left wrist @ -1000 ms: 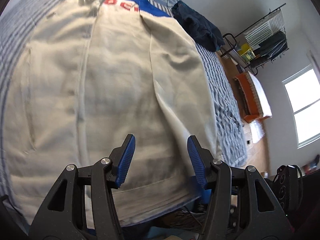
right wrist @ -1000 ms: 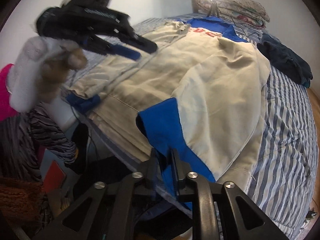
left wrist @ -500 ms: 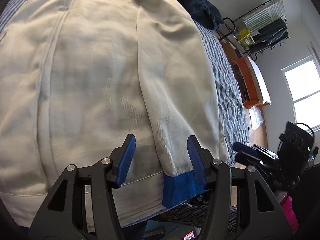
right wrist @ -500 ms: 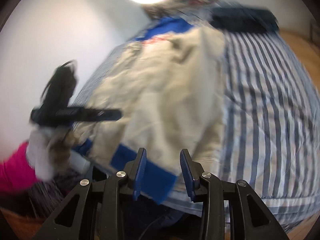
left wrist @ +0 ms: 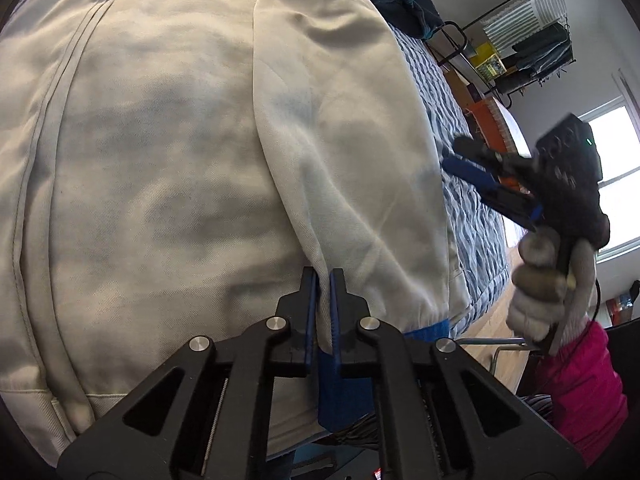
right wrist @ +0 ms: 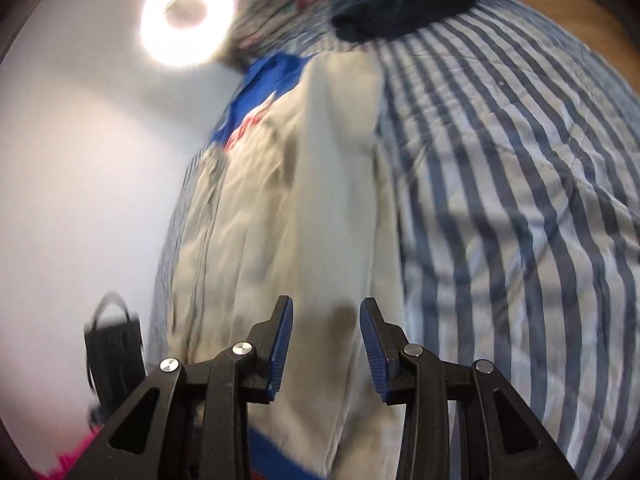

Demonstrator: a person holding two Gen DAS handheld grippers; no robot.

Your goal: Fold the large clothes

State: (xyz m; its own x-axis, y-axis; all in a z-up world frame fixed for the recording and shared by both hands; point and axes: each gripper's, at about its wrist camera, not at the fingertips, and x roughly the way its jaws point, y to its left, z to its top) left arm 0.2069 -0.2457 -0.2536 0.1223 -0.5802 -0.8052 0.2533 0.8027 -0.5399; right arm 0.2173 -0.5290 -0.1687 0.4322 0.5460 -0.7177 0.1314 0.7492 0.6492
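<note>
Across the striped bed (right wrist: 500, 200) lies one cream jacket (left wrist: 160, 160) with blue trim; the left hand-held gripper (left wrist: 323, 280) is clenched on the edge of its folded-over sleeve near the hem, while the right hand-held gripper (right wrist: 326, 340) hovers released over the jacket's right side, nothing between its pads. Two hand-held grippers, one jacket and one dark garment (right wrist: 400, 4) show. Only the left view shows the gloved hand (left wrist: 548, 280), clothes rack (left wrist: 528, 32) and window (left wrist: 616, 176); only the right shows the ring light (right wrist: 186, 20).
</note>
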